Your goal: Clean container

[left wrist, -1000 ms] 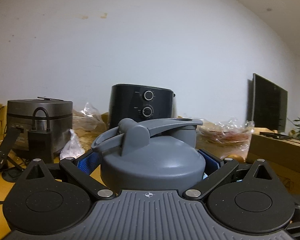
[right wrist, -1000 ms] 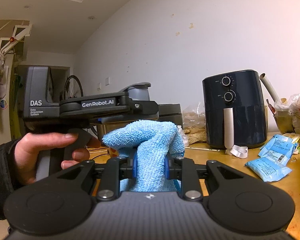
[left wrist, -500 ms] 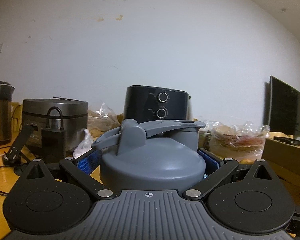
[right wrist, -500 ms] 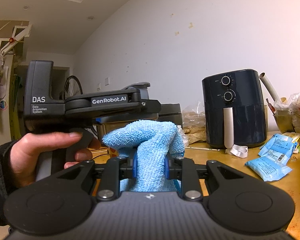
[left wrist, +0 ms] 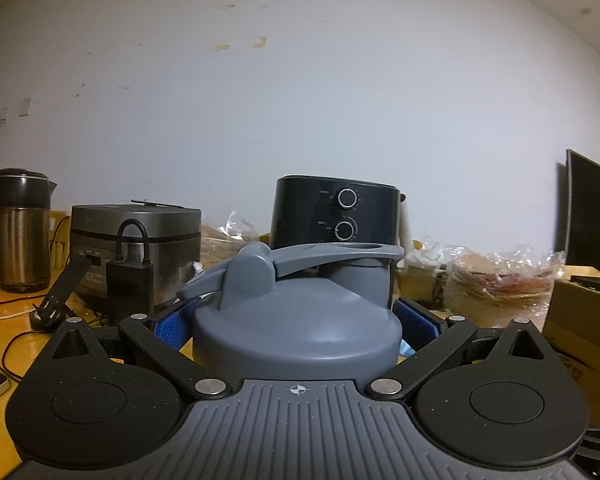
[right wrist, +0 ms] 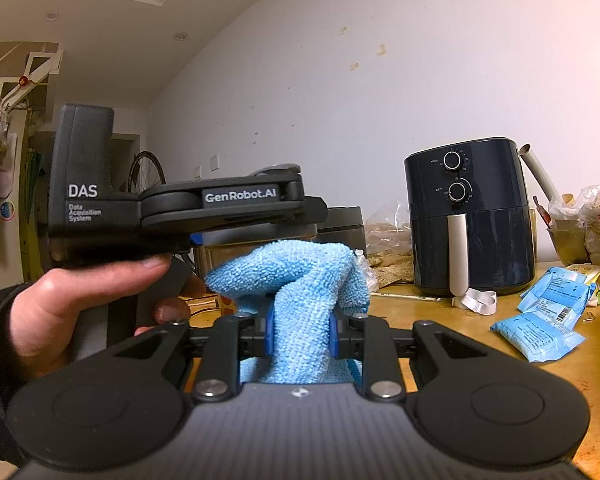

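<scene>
The right gripper [right wrist: 300,330] clamps a fluffy light-blue microfibre cloth [right wrist: 300,276] between its blue-padded fingers [right wrist: 269,330]; the cloth bulges up above them and folds over to the right. Just left of the cloth, a person's hand [right wrist: 80,304] in a dark sleeve grips the black handle of the left gripper [right wrist: 180,208], whose side reads "DAS" and "GenRobot.AI"; that body passes above the cloth. To the right of the cloth and behind it, a dark navy air fryer with two round dials and a pale handle [right wrist: 470,216] stands on the yellow-brown wooden table [right wrist: 480,344]. Farther right of the cloth lie light-blue printed packets [right wrist: 540,320]. A bicycle wheel [right wrist: 146,172] shows behind the black gripper body.
</scene>
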`<action>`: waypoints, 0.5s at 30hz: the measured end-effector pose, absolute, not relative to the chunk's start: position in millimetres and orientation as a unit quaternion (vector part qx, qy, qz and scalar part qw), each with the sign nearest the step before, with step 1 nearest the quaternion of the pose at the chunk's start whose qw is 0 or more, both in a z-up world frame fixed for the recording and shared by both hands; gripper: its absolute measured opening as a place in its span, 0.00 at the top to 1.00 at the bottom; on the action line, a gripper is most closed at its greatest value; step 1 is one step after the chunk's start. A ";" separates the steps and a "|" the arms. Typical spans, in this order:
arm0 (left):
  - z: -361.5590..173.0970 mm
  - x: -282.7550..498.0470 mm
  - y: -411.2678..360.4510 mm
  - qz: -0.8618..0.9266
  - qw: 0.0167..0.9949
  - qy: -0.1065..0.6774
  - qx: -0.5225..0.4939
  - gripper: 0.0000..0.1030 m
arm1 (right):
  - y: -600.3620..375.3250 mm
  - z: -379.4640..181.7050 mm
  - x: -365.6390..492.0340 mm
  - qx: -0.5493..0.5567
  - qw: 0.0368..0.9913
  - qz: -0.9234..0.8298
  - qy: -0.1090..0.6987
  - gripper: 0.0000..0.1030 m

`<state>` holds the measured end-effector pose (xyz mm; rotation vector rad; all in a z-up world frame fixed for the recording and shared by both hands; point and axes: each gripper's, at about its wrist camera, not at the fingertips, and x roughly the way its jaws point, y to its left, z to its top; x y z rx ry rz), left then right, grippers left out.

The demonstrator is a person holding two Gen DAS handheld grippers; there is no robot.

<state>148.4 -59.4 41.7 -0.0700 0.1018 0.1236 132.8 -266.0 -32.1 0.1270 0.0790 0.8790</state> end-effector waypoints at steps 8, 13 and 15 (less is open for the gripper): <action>44.5 149.8 -63.5 0.095 0.993 0.054 -0.041 0.06 | -265.6 -31.7 132.9 0.062 0.902 0.425 0.038 0.77; 45.1 150.6 -66.2 0.100 0.993 0.053 -0.038 0.07 | -265.6 -31.6 131.5 0.062 0.902 0.425 0.036 0.77; 44.7 150.6 -66.3 0.099 0.993 0.052 -0.036 0.07 | -265.9 -31.6 131.1 0.063 0.902 0.425 0.036 0.77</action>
